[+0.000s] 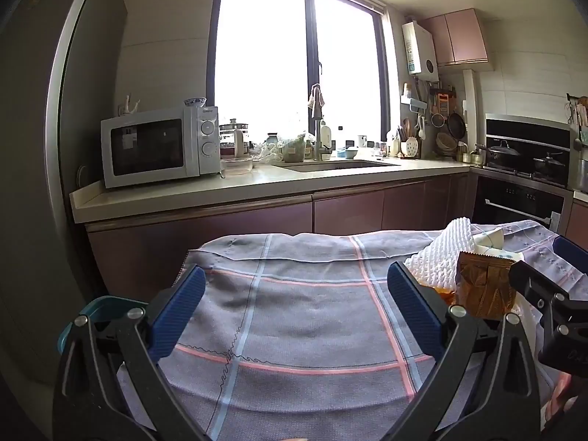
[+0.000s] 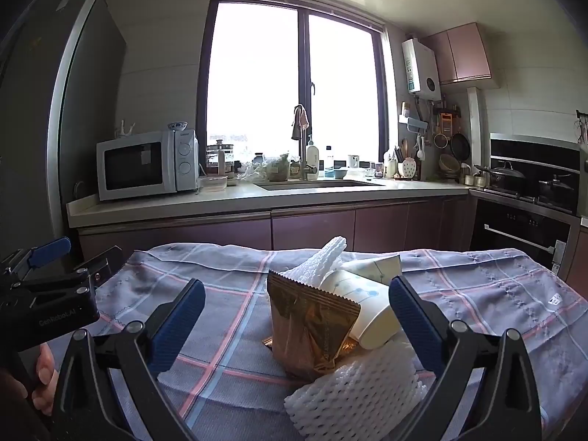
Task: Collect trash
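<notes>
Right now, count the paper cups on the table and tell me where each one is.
2. One paper cup lies on its side just right of the gold wrapper. The second cup lies behind it, beside the foam net. More may be hidden underneath.

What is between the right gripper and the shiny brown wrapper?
Nothing visible. The right gripper stands open, and the brown wrapper sits right ahead between its fingers on the checked cloth. White foam netting lies lower in front, and a paper cup leans beside the wrapper, but neither blocks it.
</notes>
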Demonstrator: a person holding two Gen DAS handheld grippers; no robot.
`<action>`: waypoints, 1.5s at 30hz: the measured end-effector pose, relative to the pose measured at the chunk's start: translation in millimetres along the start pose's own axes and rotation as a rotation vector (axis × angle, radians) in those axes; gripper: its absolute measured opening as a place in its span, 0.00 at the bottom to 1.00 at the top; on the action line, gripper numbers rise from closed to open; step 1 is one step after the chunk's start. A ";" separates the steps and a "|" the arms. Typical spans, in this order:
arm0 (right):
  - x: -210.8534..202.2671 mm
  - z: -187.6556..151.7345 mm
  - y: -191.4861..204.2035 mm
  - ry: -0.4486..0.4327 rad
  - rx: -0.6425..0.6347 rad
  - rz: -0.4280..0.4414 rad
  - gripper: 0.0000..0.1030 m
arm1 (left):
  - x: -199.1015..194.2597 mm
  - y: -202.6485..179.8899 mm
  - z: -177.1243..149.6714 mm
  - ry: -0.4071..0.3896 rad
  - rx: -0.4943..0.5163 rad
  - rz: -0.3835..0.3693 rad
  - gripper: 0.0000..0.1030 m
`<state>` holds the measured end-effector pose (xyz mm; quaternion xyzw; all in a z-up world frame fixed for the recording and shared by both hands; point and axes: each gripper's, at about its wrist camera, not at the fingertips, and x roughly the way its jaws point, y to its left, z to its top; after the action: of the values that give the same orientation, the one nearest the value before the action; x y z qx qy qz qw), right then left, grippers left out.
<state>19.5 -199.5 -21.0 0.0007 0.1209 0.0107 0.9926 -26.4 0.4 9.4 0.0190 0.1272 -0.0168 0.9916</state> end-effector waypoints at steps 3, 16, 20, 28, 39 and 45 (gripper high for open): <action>-0.4 -0.7 -0.5 0.000 0.000 0.001 0.94 | -1.2 0.0 -1.0 -0.005 -0.001 -0.001 0.95; 1.3 -0.9 -1.6 0.004 0.007 0.007 0.94 | -4.1 1.3 -1.4 -0.020 -0.008 0.006 0.95; 0.1 -1.3 -1.5 0.000 0.008 0.006 0.94 | -6.2 0.9 -1.7 -0.027 -0.009 0.006 0.95; -0.4 -2.1 -2.0 0.001 0.009 0.007 0.94 | -6.8 1.0 -1.4 -0.030 -0.008 0.006 0.95; -0.6 -2.8 -1.0 0.004 0.014 0.009 0.94 | -7.3 1.0 -1.8 -0.032 -0.010 0.003 0.95; 1.1 -3.6 -0.5 0.011 0.017 0.012 0.94 | -7.6 0.4 -1.9 -0.032 -0.010 0.004 0.95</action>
<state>19.7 -199.9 -24.8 0.0101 0.1263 0.0157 0.9918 -34.2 1.1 9.5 0.0141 0.1113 -0.0147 0.9936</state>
